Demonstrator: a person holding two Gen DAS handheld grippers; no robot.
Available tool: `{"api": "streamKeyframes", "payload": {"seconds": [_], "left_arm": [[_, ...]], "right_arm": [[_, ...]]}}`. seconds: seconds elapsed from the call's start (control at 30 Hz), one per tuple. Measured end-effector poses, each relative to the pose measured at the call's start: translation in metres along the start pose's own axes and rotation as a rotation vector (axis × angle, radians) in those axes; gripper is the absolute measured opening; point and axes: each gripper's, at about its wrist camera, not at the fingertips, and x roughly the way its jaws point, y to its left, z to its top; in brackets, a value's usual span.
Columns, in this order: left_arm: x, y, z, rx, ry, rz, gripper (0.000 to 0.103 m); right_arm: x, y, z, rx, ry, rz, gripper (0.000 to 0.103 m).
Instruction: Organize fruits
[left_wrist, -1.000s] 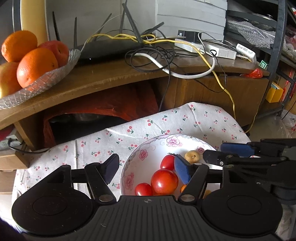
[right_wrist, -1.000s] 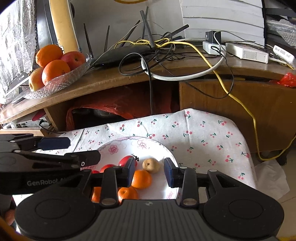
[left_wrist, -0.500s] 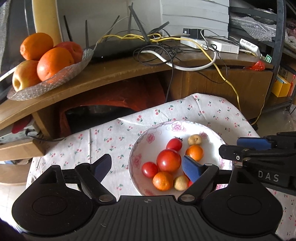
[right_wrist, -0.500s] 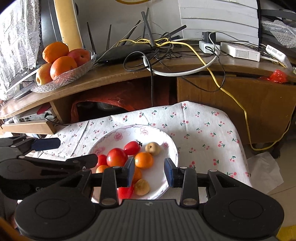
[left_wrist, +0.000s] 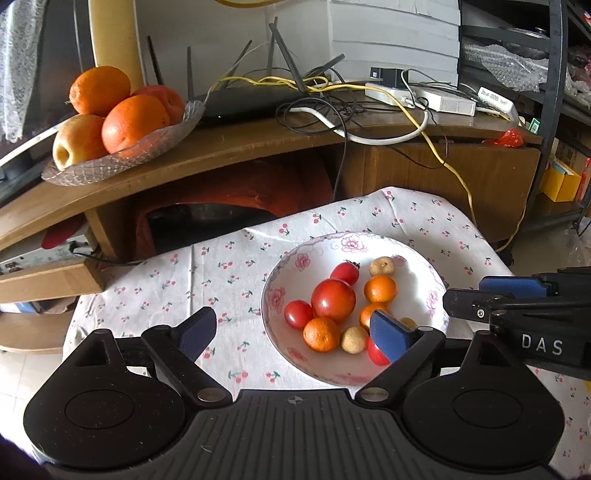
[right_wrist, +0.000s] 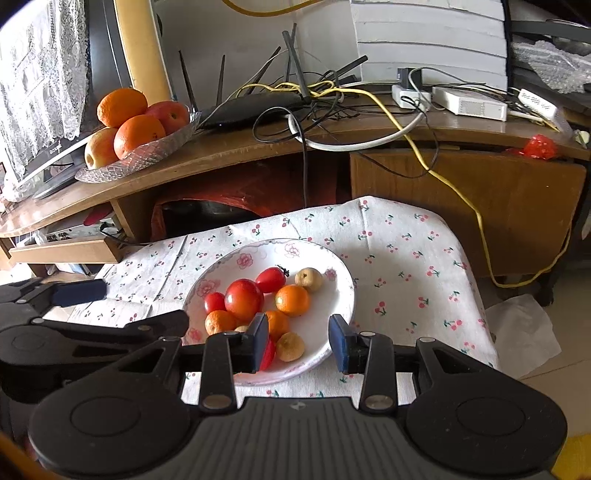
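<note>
A white floral bowl (left_wrist: 419, 275) (right_wrist: 334, 301) sits on a cherry-print cloth. It holds a large tomato (left_wrist: 333, 299) (right_wrist: 243, 298), smaller tomatoes, small oranges (left_wrist: 380, 288) and small brown fruits (left_wrist: 384, 266). My left gripper (left_wrist: 291, 332) hovers open and empty over the bowl's near left side. My right gripper (right_wrist: 298, 338) is open and empty above the bowl's near edge. Its left pad hides part of a red fruit. A glass dish (left_wrist: 147, 147) (right_wrist: 155, 153) with big oranges (left_wrist: 135, 123) and apples stands on the wooden shelf, back left.
A black router (left_wrist: 251, 101) and tangled cables (left_wrist: 369, 129) lie on the shelf behind the cloth-covered table (left_wrist: 207, 273). A dark opening with red cloth lies under the shelf. White paper (right_wrist: 517, 328) lies on the floor at right.
Both grippers have drawn back and upward from the bowl, so the whole bowl and more of its fruit now show. Both stay open and empty.
</note>
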Motion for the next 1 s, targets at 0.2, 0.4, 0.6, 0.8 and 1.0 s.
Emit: {"api": "streamKeyframes", "payload": {"seconds": [0.2,0.4,0.6,0.8,1.0], "left_arm": [[-0.016,-0.002,-0.009,-0.005,-0.021,0.002,0.103],[-0.028,-0.004,-0.017,-0.008,-0.021,-0.005,0.103],[-0.037,-0.003,-0.029,-0.037,0.005,-0.043,0.103],[-0.042,-0.001,-0.044,-0.069,0.04,-0.059,0.103],[-0.048,-0.004,-0.06,-0.059,0.074,-0.039,0.103]], "right_arm": [[-0.015,0.001,-0.01,0.003,0.001,0.003,0.038],[-0.031,0.003,-0.018,0.013,-0.007,0.007,0.038],[-0.044,0.006,-0.032,0.021,0.002,0.009,0.038],[-0.056,0.009,-0.044,0.024,0.011,0.012,0.039],[-0.062,0.014,-0.059,0.023,0.04,0.007,0.039]]}}
